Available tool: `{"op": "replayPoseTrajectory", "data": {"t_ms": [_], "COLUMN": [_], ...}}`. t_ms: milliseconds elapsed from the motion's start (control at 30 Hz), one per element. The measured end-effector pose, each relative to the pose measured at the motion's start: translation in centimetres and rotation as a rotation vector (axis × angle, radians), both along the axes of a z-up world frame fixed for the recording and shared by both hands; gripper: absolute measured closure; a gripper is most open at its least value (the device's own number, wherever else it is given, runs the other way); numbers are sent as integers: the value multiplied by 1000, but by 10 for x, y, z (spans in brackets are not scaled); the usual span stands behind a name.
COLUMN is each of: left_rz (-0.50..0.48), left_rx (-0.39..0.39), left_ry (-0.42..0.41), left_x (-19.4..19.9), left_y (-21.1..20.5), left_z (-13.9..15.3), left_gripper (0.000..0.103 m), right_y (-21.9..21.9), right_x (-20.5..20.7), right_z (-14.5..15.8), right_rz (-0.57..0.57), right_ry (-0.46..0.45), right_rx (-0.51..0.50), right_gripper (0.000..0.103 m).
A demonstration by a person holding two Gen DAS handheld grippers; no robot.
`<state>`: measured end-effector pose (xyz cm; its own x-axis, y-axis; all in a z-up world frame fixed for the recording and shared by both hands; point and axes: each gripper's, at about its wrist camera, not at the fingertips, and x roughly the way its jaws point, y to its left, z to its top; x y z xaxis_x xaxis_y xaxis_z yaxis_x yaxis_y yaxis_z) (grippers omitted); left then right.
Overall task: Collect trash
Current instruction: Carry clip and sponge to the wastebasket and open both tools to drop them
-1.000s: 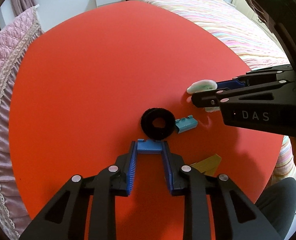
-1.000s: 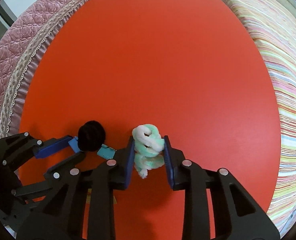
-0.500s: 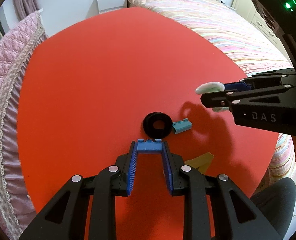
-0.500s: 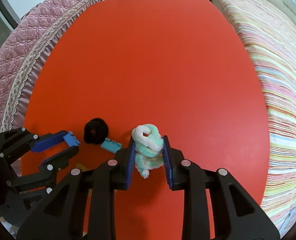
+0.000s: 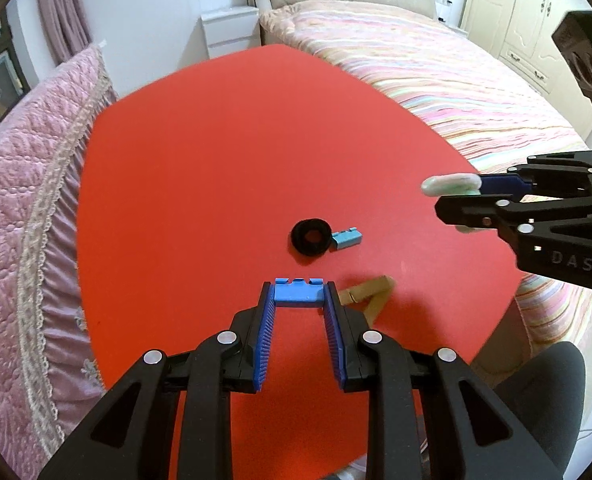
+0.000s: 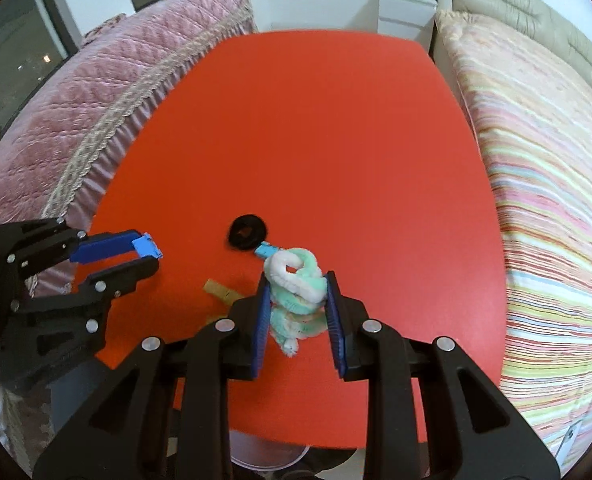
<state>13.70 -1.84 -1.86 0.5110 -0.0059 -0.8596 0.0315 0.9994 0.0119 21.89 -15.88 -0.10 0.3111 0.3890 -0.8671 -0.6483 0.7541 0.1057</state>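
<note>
My left gripper is shut on a small blue plastic block and holds it above the red table; it also shows in the right wrist view. My right gripper is shut on a twisted white and green fuzzy piece, lifted off the table; that piece shows at the right in the left wrist view. On the table lie a black ring, a teal block beside it, and a tan cardboard piece.
A pink quilted bed lies left of the table and a striped bed lies right and behind. A white nightstand stands at the back. A dark trouser leg shows at the table's near right edge.
Both grippers have risen away from the table with their loads. The black ring, teal block and cardboard look smaller and have stayed in place.
</note>
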Motion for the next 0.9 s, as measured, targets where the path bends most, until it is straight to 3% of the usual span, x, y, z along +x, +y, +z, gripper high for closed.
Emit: {"op": "replayPoseTrajectory", "data": {"t_ms": [467, 900], "left_rz": [-65, -108], "left_rx": [-25, -51], "left_ry": [-111, -134], "left_x": [-62, -116], "left_y": [-22, -46], "left_z": [41, 38], "left_gripper": [78, 78], "right_y": [-39, -69], "right_x": [-81, -151], "right_z": [39, 30], "right_rz": [45, 64], "right_ry": [-110, -119], "right_rx": [89, 104], "right_gripper": [77, 77]}}
